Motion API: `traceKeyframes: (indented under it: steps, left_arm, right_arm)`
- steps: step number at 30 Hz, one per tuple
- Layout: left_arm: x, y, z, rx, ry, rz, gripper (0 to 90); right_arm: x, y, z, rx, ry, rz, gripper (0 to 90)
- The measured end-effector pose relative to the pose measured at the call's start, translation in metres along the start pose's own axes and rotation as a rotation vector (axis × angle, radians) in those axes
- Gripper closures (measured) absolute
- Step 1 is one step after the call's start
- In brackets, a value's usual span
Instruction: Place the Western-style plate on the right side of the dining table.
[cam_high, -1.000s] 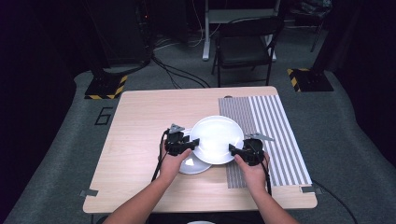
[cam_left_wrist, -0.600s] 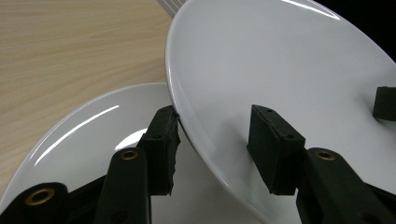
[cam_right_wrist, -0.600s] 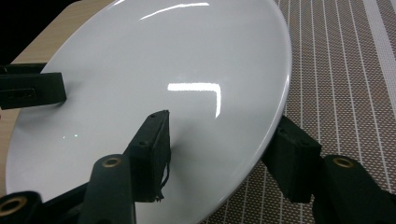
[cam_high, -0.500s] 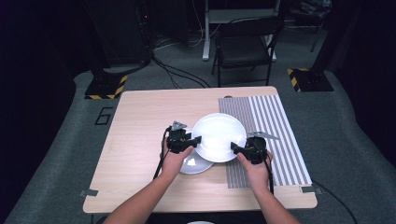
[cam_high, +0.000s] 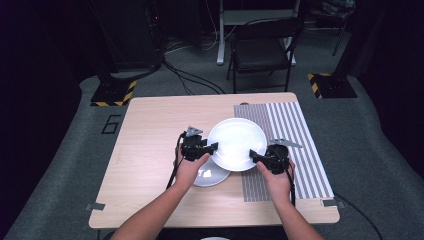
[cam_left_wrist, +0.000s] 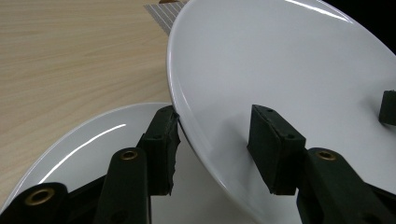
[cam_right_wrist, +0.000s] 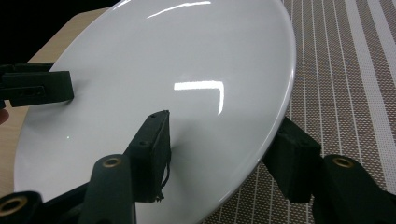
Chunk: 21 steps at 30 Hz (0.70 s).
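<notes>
Your left claw (cam_high: 214, 146) and right claw (cam_high: 253, 155) each grip one edge of the big plate (cam_high: 236, 144), which has moved a little toward the striped mat (cam_high: 295, 145). It hangs at the frame's middle, partly over the small plate (cam_high: 210, 175) on the counter (cam_high: 150, 140), so the carry seems underway.

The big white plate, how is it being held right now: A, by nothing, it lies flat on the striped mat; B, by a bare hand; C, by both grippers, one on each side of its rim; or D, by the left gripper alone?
C: the left gripper and the right gripper each clamp opposite edges of the big white plate, with a smaller plate below.
</notes>
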<state>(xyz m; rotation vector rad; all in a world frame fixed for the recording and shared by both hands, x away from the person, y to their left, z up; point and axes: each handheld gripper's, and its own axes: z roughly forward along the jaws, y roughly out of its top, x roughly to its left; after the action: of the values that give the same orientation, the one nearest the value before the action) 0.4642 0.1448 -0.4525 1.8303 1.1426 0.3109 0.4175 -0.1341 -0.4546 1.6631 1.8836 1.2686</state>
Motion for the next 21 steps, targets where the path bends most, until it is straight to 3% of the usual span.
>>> traceKeyframes:
  steps: [21]
  left_arm:
    - [-0.017, 0.010, 0.014, 0.007, -0.042, 0.031, 52.6]
  right_arm:
    - [-0.014, 0.000, -0.016, -0.034, -0.040, 0.033, 43.2]
